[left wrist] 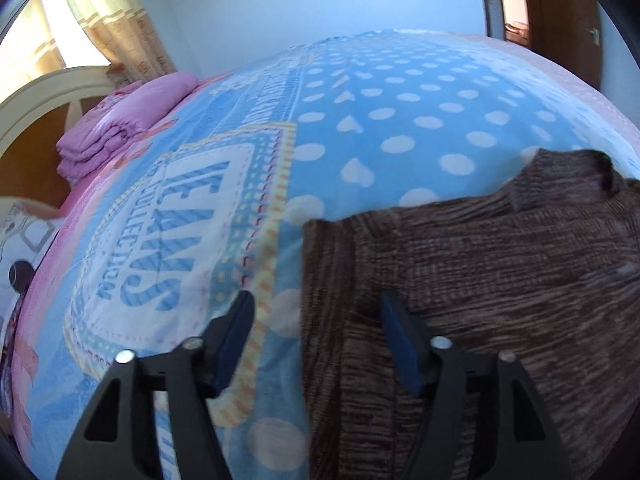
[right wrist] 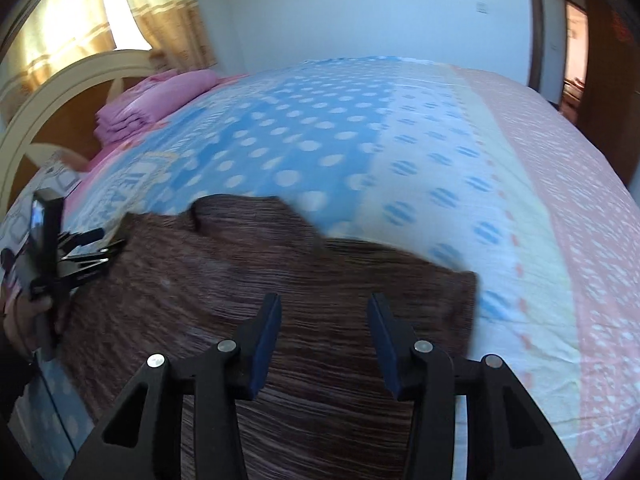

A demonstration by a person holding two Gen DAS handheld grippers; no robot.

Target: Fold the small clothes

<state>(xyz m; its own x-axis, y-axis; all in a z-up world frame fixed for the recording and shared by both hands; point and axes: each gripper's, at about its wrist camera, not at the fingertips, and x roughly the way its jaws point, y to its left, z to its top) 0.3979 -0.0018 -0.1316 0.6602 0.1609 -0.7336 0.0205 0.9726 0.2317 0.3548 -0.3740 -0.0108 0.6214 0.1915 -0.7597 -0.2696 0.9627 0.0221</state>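
A brown striped knit garment point(left wrist: 480, 280) lies flat on the bed, its collar at the far side; it also shows in the right wrist view point(right wrist: 248, 280). My left gripper point(left wrist: 316, 308) is open and empty, hovering over the garment's left edge. My right gripper point(right wrist: 324, 308) is open and empty, above the garment near its right side. The left gripper also shows in the right wrist view point(right wrist: 92, 248) at the garment's left edge, held by a hand.
The bed is covered by a blue polka-dot sheet point(left wrist: 380, 120) with a printed panel point(left wrist: 168, 240); pink border at right point(right wrist: 560, 200). A folded pink quilt point(left wrist: 128, 120) lies by the headboard point(right wrist: 48, 100). Curtains point(right wrist: 160, 8) and a doorway point(right wrist: 576, 40) stand behind.
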